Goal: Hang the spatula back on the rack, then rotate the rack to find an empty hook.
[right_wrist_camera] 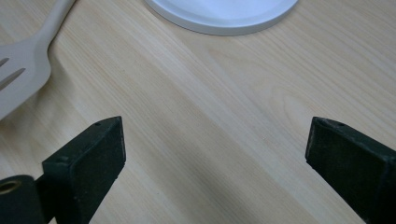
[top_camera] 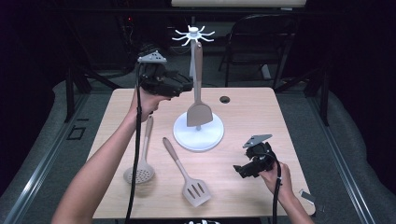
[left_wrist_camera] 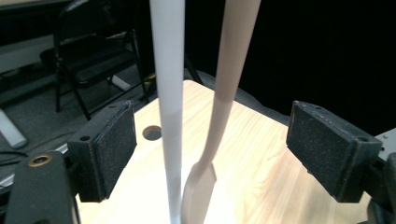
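Note:
A white utensil stand (top_camera: 198, 135) has a thin pole and a ring of hooks (top_camera: 193, 35) on top. A beige solid turner (top_camera: 199, 100) hangs from one hook, its blade just above the round base. My left gripper (top_camera: 187, 87) is raised beside the pole, open. In the left gripper view the pole (left_wrist_camera: 168, 93) and the turner's handle (left_wrist_camera: 231, 79) stand between the pads (left_wrist_camera: 114, 149) of that gripper (left_wrist_camera: 212, 149), touched by neither. My right gripper (top_camera: 239, 171) hovers low over the table, open and empty (right_wrist_camera: 215, 158).
A slotted turner (top_camera: 187, 180) (right_wrist_camera: 21, 70) and a round perforated skimmer (top_camera: 141, 161) lie flat on the wooden table (top_camera: 252, 121), left of the right gripper. A cable hole (top_camera: 225, 99) sits behind the stand. A folding chair (top_camera: 261, 42) stands beyond the far edge.

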`<state>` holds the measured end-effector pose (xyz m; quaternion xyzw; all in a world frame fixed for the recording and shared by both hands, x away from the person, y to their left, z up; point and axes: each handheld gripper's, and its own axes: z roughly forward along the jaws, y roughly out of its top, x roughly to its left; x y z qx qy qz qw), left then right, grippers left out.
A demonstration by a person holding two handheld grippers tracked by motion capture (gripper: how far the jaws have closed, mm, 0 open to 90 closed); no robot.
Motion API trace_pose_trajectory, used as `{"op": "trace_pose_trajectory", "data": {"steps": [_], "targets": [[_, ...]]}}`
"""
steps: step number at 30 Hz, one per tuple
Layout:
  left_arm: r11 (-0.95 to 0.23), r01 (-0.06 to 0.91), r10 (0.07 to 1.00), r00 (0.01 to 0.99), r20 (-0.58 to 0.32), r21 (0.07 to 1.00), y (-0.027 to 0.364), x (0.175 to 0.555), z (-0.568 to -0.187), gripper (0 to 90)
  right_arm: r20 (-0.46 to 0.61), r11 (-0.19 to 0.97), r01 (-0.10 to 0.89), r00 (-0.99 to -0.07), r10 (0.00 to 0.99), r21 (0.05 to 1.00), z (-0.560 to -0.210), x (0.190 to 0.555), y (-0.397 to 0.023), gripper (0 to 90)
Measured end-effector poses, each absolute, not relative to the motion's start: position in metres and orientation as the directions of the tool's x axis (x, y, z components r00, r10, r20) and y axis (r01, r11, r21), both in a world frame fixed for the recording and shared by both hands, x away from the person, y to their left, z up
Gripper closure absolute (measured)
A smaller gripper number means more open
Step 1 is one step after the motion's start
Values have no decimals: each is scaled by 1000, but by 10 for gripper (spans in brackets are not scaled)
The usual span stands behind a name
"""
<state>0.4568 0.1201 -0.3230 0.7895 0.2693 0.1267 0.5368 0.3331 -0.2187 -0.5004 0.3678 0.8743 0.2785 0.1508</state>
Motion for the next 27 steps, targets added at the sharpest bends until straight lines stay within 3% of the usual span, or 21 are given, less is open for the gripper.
{"op": "trace_pose_trajectory", "data": {"steps": [6,9,11,13,14,19,23,27], "targets": [[-252,261,583,809,-69,932,125,453,-305,219,-71,585,561,-684,726,585,-500,334,-219,49],[-245,236,593,804,-47,940,126,450,-295,298,-72,586,561,-684,726,584,-500,334,-219,51],[-245,210,607,795,-19,947,125,447,-290,390,-72,587,561,-684,726,584,-500,334,-219,54],[-234,188,619,785,-4,954,125,445,-285,582,-73,583,565,-678,731,584,-501,335,-219,58],[-228,179,632,775,6,957,125,444,-283,582,-73,583,565,-678,731,584,-501,335,-219,58],[-213,160,646,763,16,964,122,442,-270,784,-73,578,568,-673,736,586,-501,336,-220,60],[-210,134,646,763,35,968,115,441,-261,856,-64,573,571,-673,737,588,-501,336,-220,61],[-225,128,647,761,50,966,107,441,-257,869,-81,583,566,-673,735,582,-499,335,-221,63]]}}
